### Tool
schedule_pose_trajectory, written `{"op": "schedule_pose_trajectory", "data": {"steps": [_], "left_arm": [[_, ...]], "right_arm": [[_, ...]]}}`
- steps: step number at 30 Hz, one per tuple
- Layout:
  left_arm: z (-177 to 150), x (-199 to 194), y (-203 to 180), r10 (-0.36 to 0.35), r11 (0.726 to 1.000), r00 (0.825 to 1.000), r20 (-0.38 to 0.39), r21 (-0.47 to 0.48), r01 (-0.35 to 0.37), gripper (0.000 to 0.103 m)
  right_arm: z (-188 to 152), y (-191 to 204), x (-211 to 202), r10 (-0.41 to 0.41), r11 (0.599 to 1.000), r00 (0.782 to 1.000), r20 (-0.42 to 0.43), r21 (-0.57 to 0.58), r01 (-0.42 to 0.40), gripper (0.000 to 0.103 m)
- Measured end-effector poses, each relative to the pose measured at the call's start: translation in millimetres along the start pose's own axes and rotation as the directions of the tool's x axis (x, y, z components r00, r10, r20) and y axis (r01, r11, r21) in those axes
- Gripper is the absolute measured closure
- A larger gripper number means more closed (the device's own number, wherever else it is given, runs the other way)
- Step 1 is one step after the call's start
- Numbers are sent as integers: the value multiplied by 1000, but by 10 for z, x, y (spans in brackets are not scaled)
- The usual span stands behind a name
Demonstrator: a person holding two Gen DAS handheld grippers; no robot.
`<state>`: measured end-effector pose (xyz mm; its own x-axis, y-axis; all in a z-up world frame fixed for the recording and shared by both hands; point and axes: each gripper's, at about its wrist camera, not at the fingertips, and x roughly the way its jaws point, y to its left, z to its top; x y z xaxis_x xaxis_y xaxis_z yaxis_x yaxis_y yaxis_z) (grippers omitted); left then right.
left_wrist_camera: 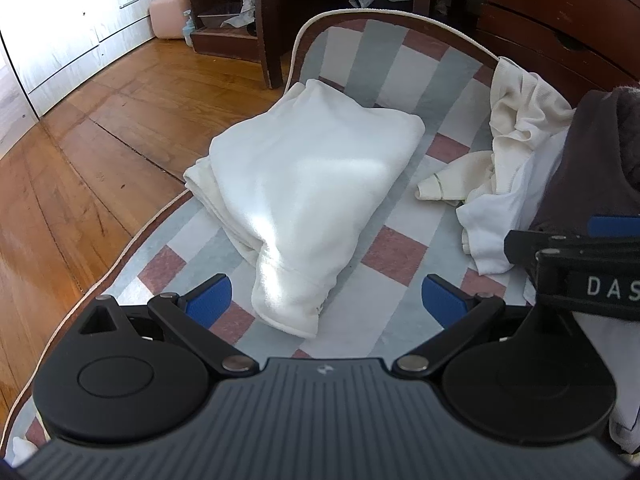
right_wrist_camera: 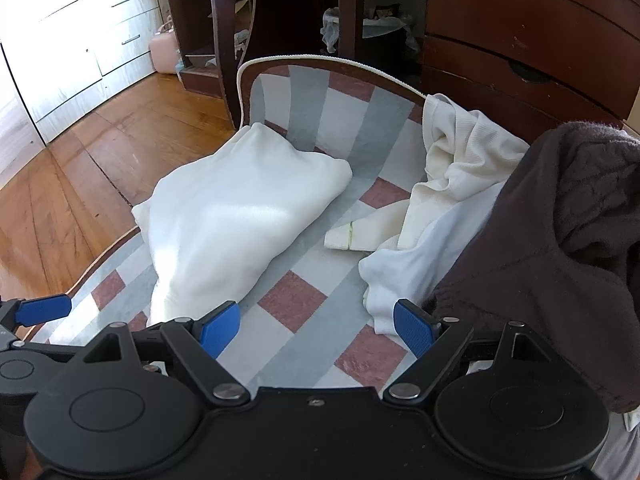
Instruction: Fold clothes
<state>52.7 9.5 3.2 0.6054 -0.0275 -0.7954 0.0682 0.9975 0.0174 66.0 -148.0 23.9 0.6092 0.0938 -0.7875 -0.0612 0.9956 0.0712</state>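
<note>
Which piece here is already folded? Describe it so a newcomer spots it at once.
Start at the checked rug on the wooden floor. On its left side lies a white fleece garment, folded into a thick, smooth bundle. The heap of clothes on the right is crumpled, with a dark brown garment on it.

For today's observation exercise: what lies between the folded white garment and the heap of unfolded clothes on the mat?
Mostly bare checked mat; only a small cream folded piece juts from the heap toward the folded white garment, clearest in the right wrist view.

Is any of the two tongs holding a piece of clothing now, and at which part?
Nothing is held. The left tongs and the right tongs are both open, empty, above the checked rug, near the folded white garment.
</note>
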Motion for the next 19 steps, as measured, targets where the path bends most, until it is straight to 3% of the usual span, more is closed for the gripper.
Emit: {"op": "schedule_pose_trajectory", "data": {"steps": [7, 12, 19], "left_arm": [[-13, -10, 28, 45, 999, 999, 17, -20, -45, 0], [-24, -10, 116, 37, 998, 999, 9, -53, -36, 0], [-56, 19, 185, 55, 996, 998, 0, -69, -55, 0]], "right_arm": [[7, -17, 24, 6, 1000, 1000, 0, -3, -6, 16], [9, -79, 78, 40, 996, 999, -2, 75, -40, 16], [20, -34, 112, 31, 996, 1000, 0, 79, -31, 16]]}}
